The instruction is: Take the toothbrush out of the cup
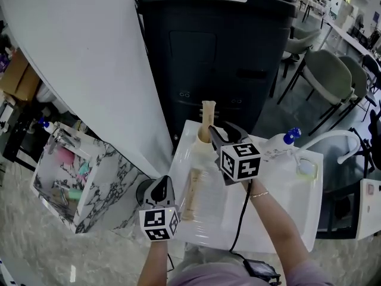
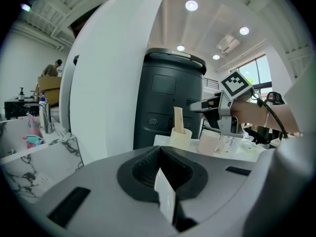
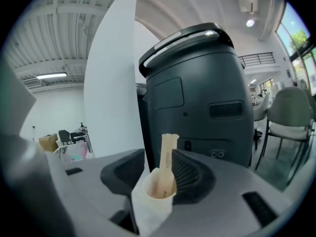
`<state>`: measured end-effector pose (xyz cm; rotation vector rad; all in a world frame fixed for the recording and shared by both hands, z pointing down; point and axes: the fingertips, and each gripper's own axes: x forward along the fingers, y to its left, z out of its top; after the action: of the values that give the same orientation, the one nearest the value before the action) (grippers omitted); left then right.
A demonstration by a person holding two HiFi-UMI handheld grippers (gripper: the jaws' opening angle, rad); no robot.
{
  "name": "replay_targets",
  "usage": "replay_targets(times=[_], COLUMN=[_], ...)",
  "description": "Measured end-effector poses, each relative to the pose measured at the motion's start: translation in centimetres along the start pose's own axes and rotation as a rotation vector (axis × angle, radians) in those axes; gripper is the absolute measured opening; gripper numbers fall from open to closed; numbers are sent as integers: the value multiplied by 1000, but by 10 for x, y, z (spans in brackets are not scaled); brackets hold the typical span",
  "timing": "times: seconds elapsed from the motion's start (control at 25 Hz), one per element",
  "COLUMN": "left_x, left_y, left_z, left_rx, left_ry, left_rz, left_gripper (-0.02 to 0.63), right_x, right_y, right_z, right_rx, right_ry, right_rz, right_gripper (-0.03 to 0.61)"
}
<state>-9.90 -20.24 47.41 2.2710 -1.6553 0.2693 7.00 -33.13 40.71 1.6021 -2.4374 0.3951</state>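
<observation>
Counter point(image 1: 280, 202): cup point(image 3: 154, 204) betw. right gripper point(image 3: 157, 168) jaws, clear only in its view.

We find no readable words, brands or numbers; only black-and-white square patterns on one cube point(image 1: 241, 161) near centre and another cube point(image 1: 159, 224) at seven o'clock.

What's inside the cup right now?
One toothbrush stands in the cup, its top sticking well above the rim. Nothing else shows inside. Its lower end and the cup's bottom are hidden by the cup's wall.
</observation>
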Motion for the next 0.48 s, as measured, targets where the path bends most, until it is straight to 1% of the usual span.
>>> replay_targets(times=[0.12,0.32,0.48], left_x=[6,13,19], left_y=[5,16,25], left_z=[-2,-5,-8], left_rx=[-9,-31,-43], left_ry=[6,12,17], left_rz=[16,46,65], left_gripper=[2,2,2], right_x=[21,51,69], right_y=[-5,-14,-19], right_z=[-4,-17,-28], right_rx=[-9,-33,-28], right_ry=[33,100,139], right_rz=[12,2,5], right_gripper=[181,191,195])
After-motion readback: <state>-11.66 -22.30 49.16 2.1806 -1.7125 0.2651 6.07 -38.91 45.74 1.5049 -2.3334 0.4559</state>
